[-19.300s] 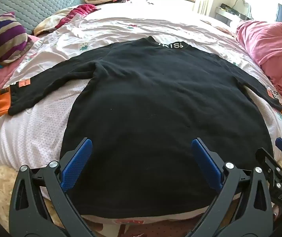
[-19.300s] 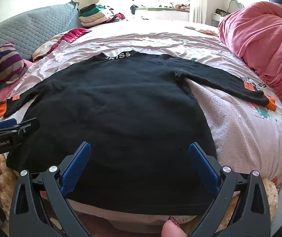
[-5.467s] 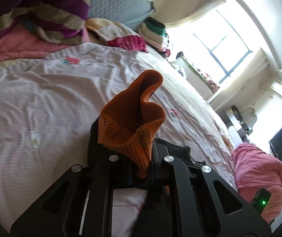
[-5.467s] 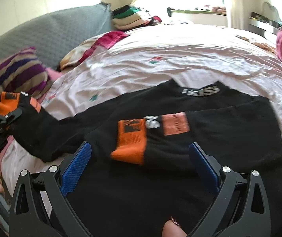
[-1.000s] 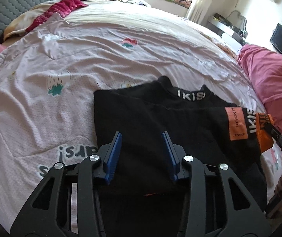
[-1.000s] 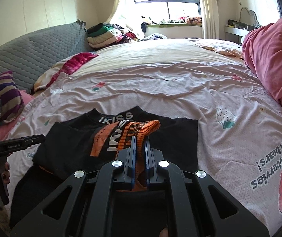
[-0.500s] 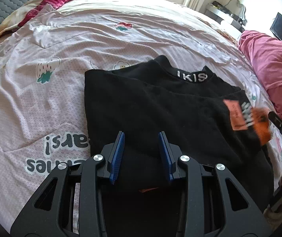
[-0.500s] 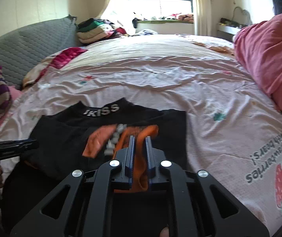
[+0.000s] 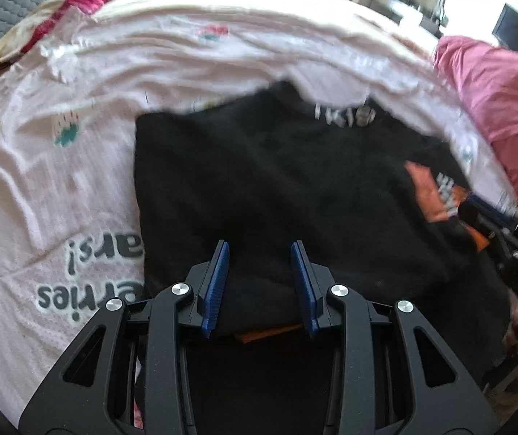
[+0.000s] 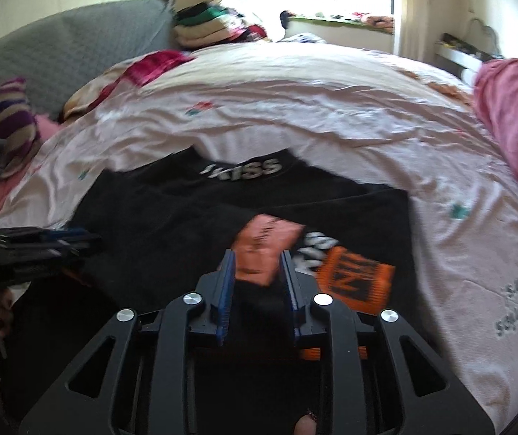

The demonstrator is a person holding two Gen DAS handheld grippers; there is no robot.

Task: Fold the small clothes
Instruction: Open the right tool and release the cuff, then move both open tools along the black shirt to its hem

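Black sweater (image 10: 186,232) lies flat on the pink quilt (image 10: 331,116), both sleeves already folded in across the body, so sleeve step looks done. R gripper (image 10: 257,264): jaws have just been opening, now parted w/ a gap; orange sleeve patch (image 10: 262,253) shows betw the fingers but pads don't press it, reads as released. Orange cuff (image 10: 358,281) lies just right of the R fingers on the black body. L gripper (image 9: 260,264): jaws partly open, nothing pinched, black cloth under and ahead of the fingers, a bit of orange peeking near the finger roots. Collar (image 9: 342,114) well ahead of the L fingers. Next, prob: both grippers drop to the hem nearest them, pinch both layers, carry hem fwd toward collar; need even grips so sleeves don't slide out.
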